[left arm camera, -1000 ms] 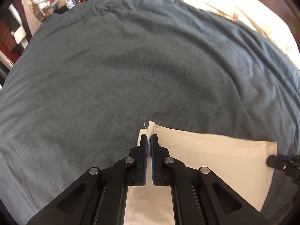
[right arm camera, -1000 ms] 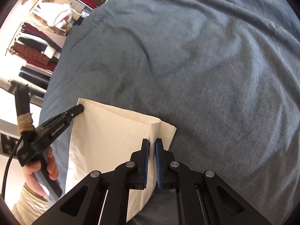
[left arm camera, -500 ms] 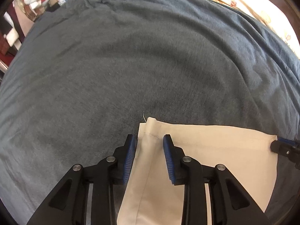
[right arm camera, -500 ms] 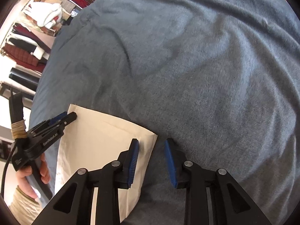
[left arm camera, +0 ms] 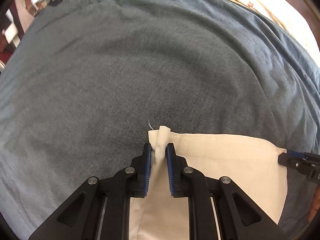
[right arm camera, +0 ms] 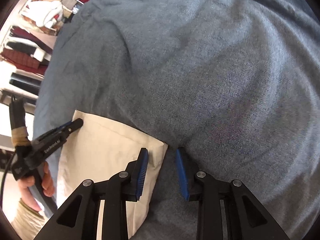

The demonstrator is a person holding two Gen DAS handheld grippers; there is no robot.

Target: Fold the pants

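Observation:
The cream pants (left arm camera: 220, 160) lie folded flat on a blue-grey bedspread (left arm camera: 140, 70). My left gripper (left arm camera: 158, 152) is closed on a bunched fold at the pants' far left corner. In the right wrist view the pants (right arm camera: 104, 150) lie at the lower left, and my right gripper (right arm camera: 162, 156) is open, its jaws straddling the pants' far right corner. The left gripper also shows in the right wrist view (right arm camera: 79, 122) with its tip on the far left corner. The right gripper's tip shows at the right edge of the left wrist view (left arm camera: 284, 159).
The bedspread (right arm camera: 220, 80) covers the whole bed beyond the pants. A pale patterned pillow (left arm camera: 280, 14) lies at the far right. Shelves with stacked clothes (right arm camera: 34, 36) stand past the bed's left edge. The person's hand (right arm camera: 38, 188) holds the left gripper's handle.
Both grippers opened and let go of the pants' far corners. The left one has since closed again on the left corner. The right one has opened wider.

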